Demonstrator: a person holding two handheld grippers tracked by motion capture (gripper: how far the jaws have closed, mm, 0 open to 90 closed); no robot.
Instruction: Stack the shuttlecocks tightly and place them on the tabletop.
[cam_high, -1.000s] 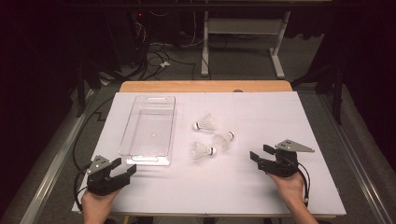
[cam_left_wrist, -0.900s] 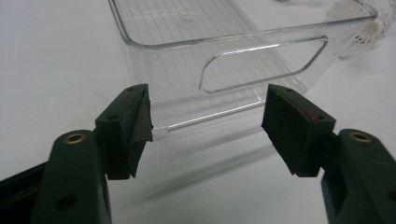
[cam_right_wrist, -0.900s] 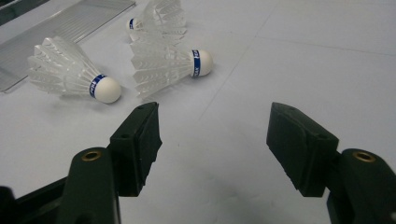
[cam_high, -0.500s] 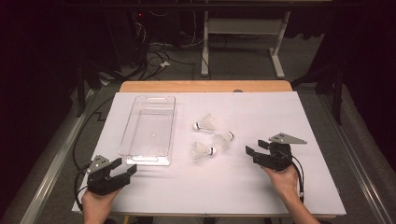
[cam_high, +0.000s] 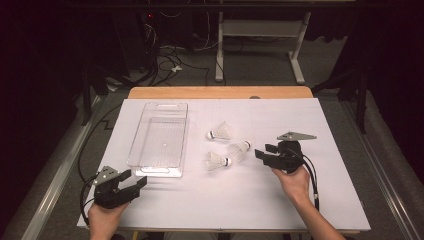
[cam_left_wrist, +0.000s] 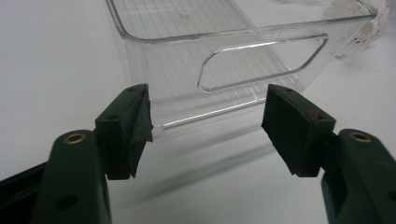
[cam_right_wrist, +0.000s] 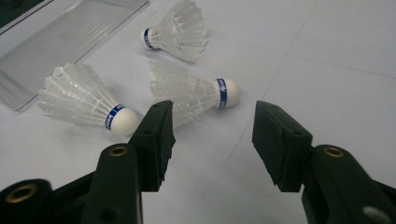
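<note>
1. left gripper (cam_high: 131, 184): held at the near left corner of the table. black jaws stand apart with nothing between them. its fingertips (cam_left_wrist: 133, 116) carry matte, slightly rough pads. it points at the near end wall of the tray.
2. right gripper (cam_high: 264, 153): held at the right of the table, pointing left toward the shuttlecocks. its jaws have just been closing but are not together; nothing is between them. a grey three-cornered plate sits on top and a black cable trails back past the hand (cam_high: 294, 182).
3. near shuttlecock (cam_right_wrist: 86, 100): lies on its side, white feather skirt fanned into a cone, rounded white cork with a blue band. it lies just beside the right gripper's left jaw as seen in the right gripper view; contact cannot be told.
4. middle shuttlecock (cam_right_wrist: 194, 93): same build, on its side, cork toward the gripper, just ahead of the gap between the jaws and apart from them.
5. far shuttlecock (cam_right_wrist: 175, 30): on its side, cork pointing toward the tray, near the middle one.
6. tray (cam_high: 150, 165): clear rigid plastic, rectangular, ribbed floor, rounded corners, slot handle cut in the end wall. it stands left of the shuttlecocks, apart from them.
7. table (cam_high: 325, 200): smooth white sheet over a wooden top.
8. beyond the table: dark floor, loose cables, a white metal stand.
</note>
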